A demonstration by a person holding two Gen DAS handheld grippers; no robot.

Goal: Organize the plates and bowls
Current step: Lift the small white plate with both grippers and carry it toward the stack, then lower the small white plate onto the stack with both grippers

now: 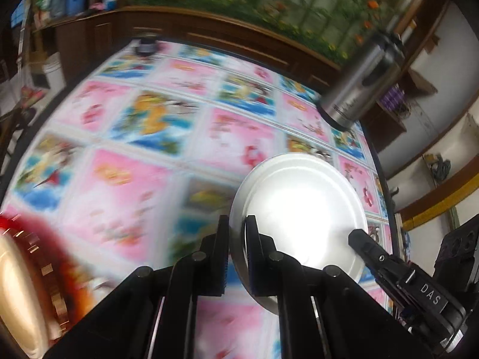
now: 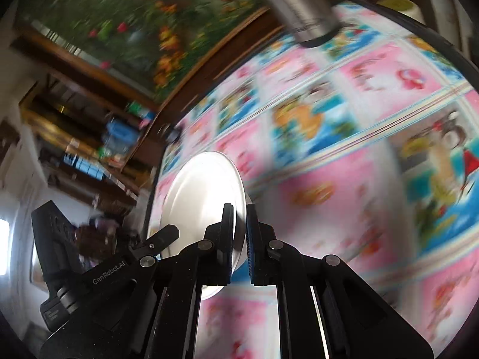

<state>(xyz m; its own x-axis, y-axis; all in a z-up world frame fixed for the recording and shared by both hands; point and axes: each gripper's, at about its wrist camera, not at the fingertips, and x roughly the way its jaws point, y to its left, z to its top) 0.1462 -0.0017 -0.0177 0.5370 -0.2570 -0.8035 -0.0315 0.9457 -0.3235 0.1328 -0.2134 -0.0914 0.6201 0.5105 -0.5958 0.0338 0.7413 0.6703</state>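
Note:
A white plate point(image 1: 299, 209) is held between both grippers above the table. My left gripper point(image 1: 237, 230) is shut on its left rim, one finger on each face. My right gripper point(image 2: 239, 221) is shut on the opposite rim of the same plate point(image 2: 200, 191). The right gripper's finger point(image 1: 363, 240) shows over the plate's right edge in the left wrist view, and the left gripper's finger point(image 2: 166, 234) shows at the plate's lower left in the right wrist view. A red and gold bowl point(image 1: 27, 278) sits at the lower left. Both views are motion-blurred.
The table is covered by a pink and blue cartoon tablecloth point(image 1: 143, 155). A steel flask point(image 1: 359, 83) stands at the far right of the table, also in the right wrist view point(image 2: 302, 6). A small dark object point(image 1: 146, 46) lies at the far edge. Wooden cabinets stand behind.

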